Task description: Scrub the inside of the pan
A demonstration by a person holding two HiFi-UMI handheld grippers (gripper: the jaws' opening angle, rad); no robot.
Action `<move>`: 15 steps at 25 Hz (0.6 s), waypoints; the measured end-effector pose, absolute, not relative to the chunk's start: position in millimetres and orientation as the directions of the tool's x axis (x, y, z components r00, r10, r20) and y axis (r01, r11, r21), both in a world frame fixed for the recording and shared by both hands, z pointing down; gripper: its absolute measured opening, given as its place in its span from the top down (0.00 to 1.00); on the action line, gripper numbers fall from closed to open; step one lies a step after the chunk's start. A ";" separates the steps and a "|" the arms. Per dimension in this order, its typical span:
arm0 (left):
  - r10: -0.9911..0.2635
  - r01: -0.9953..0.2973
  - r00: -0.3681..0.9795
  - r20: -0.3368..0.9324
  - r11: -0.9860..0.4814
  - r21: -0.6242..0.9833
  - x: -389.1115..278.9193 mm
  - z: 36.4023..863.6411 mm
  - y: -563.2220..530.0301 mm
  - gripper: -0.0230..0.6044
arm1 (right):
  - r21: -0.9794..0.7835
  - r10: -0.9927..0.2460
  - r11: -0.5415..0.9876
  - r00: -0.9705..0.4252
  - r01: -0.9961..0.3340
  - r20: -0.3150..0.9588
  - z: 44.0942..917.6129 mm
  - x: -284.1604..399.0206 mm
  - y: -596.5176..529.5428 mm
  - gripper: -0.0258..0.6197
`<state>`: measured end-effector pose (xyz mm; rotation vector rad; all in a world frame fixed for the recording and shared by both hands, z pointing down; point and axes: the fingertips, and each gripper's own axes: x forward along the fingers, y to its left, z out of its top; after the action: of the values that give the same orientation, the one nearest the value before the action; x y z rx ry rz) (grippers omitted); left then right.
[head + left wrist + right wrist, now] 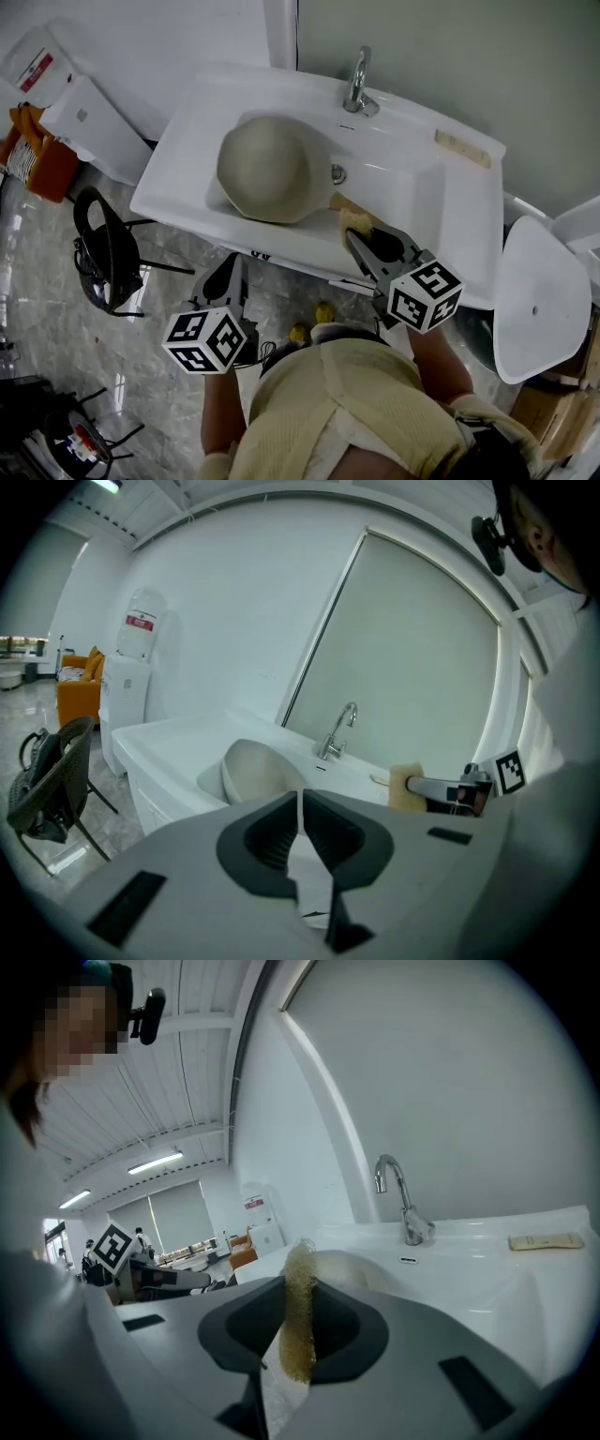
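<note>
A beige pan (265,170) lies tilted in the white sink (450,225), its rounded outside facing up; it also shows as the pan (253,771) in the left gripper view. My right gripper (361,238) hovers at the sink's front edge, shut on a yellow sponge (354,219), just right of the pan. The sponge (298,1321) stands upright between the jaws, with the pan (352,1269) behind it. My left gripper (229,281) is below the sink's front edge, shut and holding nothing (300,810).
A faucet (357,84) stands at the sink's back. A wooden bar (461,148) lies on the back right rim. A black chair (103,248) stands on the floor at left, a white oval lid (534,300) at right.
</note>
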<state>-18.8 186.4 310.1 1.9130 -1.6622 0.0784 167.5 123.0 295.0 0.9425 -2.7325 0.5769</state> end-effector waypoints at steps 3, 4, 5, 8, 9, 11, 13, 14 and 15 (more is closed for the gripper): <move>-0.883 -0.922 0.197 0.426 -0.020 0.386 -14.7 309.7 169.2 0.85 | -0.308 -0.538 0.727 -0.788 -0.614 0.299 298.2 174.1 106.6 0.84; -0.882 -0.925 0.190 0.432 -0.014 0.379 -14.3 309.9 164.1 0.85 | -0.313 -0.535 0.728 -0.791 -0.610 0.297 299.8 175.2 101.4 0.84; -0.881 -0.929 0.182 0.437 -0.008 0.370 -14.3 310.0 159.5 0.85 | -0.318 -0.531 0.729 -0.794 -0.606 0.296 301.5 175.8 96.6 0.84; -0.879 -0.937 0.156 0.450 0.013 0.350 -15.3 310.9 149.2 0.85 | -0.328 -0.518 0.733 -0.802 -0.596 0.299 307.3 175.9 85.1 0.84; -0.879 -0.939 0.148 0.454 0.019 0.344 -15.8 311.6 146.2 0.85 | -0.331 -0.514 0.733 -0.803 -0.594 0.302 309.2 175.5 81.6 0.84; -0.876 -0.946 0.134 0.464 0.027 0.324 -19.1 313.5 140.8 0.85 | -0.336 -0.509 0.732 -0.804 -0.593 0.309 312.8 172.5 75.8 0.84; -0.871 -0.953 0.120 0.476 0.032 0.301 -25.6 316.9 136.0 0.85 | -0.337 -0.502 0.733 -0.804 -0.591 0.318 315.7 166.6 71.9 0.84; -0.869 -0.955 0.116 0.481 0.035 0.294 -29.4 319.0 133.2 0.85 | -0.336 -0.499 0.733 -0.804 -0.591 0.323 317.0 163.2 69.8 0.84; -0.868 -0.956 0.115 0.484 0.036 0.293 -33.5 321.2 129.6 0.85 | -0.334 -0.498 0.734 -0.803 -0.592 0.328 318.1 159.8 66.8 0.84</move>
<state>-33.5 129.6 321.2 1.8444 -1.7661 0.2059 159.8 66.8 318.1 0.8667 -2.7195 0.6327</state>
